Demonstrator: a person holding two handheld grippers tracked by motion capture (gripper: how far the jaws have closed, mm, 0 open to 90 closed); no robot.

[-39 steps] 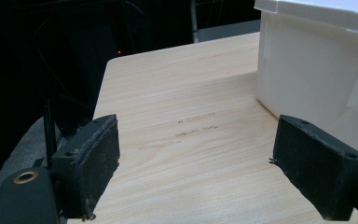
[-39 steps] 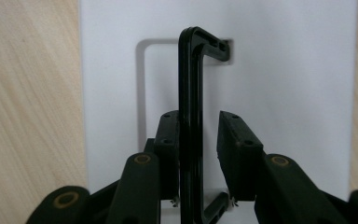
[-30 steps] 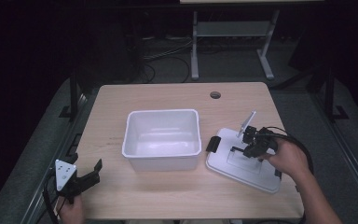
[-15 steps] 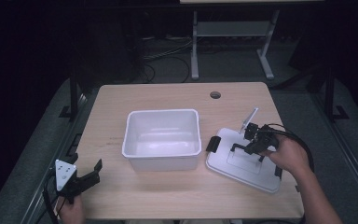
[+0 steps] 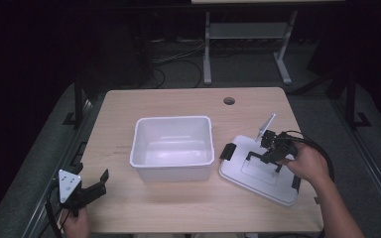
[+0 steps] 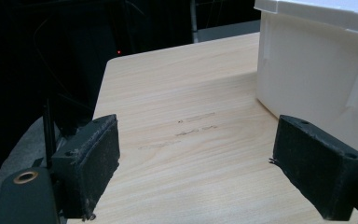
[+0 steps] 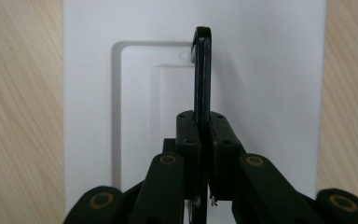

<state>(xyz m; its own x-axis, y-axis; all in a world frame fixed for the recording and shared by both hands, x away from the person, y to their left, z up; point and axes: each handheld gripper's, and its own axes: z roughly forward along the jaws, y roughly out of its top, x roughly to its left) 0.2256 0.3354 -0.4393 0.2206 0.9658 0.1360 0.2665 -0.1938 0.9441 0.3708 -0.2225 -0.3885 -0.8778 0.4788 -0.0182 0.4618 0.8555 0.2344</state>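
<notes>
A white lid [image 5: 258,177] lies flat on the wooden table [image 5: 178,104] at the right, and a black bar handle [image 5: 262,156] stands up from its middle. My right gripper [image 5: 272,152] is shut on that handle. In the right gripper view the handle [image 7: 202,70] runs edge-on between the pads of the right gripper [image 7: 204,123], above the lid [image 7: 270,70]; the jaws have just been closing on it. An empty white bin [image 5: 173,173] sits mid-table. My left gripper [image 5: 101,182] hovers open at the table's front left corner. The left gripper [image 6: 196,163] holds nothing, with the bin [image 6: 317,70] at the right.
Black latches [image 5: 226,150] sit at the lid's ends. A round cable hole [image 5: 229,100] is near the table's far edge. Beyond the table stand a metal frame [image 5: 207,54] and floor cables. The right gripper's cable [image 5: 322,153] loops over the person's hand.
The right gripper's jaws have drawn together on the lid's handle. Both hands have stayed where they were.
</notes>
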